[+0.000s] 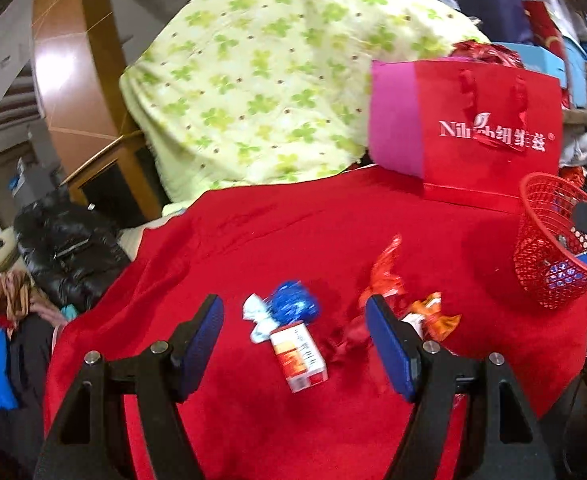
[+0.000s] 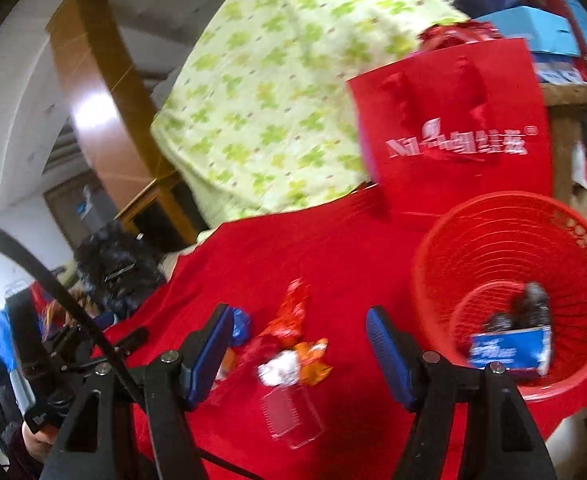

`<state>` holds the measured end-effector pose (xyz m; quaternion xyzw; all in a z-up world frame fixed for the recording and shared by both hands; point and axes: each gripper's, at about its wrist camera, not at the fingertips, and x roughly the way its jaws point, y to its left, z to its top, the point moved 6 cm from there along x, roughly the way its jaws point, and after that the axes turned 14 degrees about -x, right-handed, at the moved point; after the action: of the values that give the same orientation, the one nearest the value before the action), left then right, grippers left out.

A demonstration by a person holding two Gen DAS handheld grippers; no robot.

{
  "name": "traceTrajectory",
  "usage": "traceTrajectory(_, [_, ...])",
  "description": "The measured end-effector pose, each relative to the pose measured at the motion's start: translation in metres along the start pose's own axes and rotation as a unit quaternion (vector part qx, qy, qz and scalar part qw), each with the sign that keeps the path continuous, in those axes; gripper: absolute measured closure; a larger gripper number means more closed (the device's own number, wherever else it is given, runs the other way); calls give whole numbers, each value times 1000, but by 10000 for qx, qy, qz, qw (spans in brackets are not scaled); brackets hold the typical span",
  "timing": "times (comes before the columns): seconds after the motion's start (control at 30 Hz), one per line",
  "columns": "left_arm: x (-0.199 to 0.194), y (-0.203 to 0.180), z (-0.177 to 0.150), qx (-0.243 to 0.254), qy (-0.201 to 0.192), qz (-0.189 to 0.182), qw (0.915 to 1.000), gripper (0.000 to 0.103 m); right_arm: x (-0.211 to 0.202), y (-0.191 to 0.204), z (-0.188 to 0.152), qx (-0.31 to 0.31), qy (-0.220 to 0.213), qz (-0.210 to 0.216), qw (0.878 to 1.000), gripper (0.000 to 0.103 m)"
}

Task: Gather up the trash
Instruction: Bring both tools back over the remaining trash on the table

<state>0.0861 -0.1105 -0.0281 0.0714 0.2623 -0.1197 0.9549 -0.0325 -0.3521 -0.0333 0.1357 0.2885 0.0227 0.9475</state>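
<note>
Surface draped in a red cloth (image 1: 253, 240), rumpled toward its left edge. On it, near the front: a blue foil wrapper (image 1: 293, 304) touching a small red-and-white carton (image 1: 299, 358), a red wrapper (image 1: 385, 276), an orange wrapper (image 1: 433, 316), and, in the blurred right wrist view, what may be a clear plastic cup (image 2: 293, 420). A red mesh basket (image 1: 541, 216) stands at the right, a red paper bag (image 1: 489, 120) upright behind it.

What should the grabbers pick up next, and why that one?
Probably the left gripper should dip down onto the little red and white box. Its fingers stand open with nothing held, and the box lies on the red cloth right between them. Wrappers still lie loose nearby, and the red basket already holds some trash, so the box likely goes there afterwards.
</note>
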Motion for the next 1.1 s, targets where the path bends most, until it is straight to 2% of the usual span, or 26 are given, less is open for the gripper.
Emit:
traceTrajectory(0.13, [1, 23, -7, -153, 52, 76, 9998, 29, 16, 27, -5, -205, 174, 131, 9996, 31])
traceTrajectory(0.5, [17, 56, -23, -517, 265, 170, 9982, 29, 56, 66, -33, -600, 798, 359, 9944, 31])
traceTrajectory(0.73, [28, 70, -36, -619, 409, 223, 9970, 29, 82, 79, -64, -773, 1275, 468, 9877, 31])
traceTrajectory(0.97, [44, 76, -51, -671, 622, 245, 9955, 29, 107, 75, -100, -800, 1704, 442, 9811, 31])
traceTrajectory(1.1, [59, 78, -68, -721, 906, 125, 9932, 29, 124, 64, -122, -781, 2006, 326, 9760, 43])
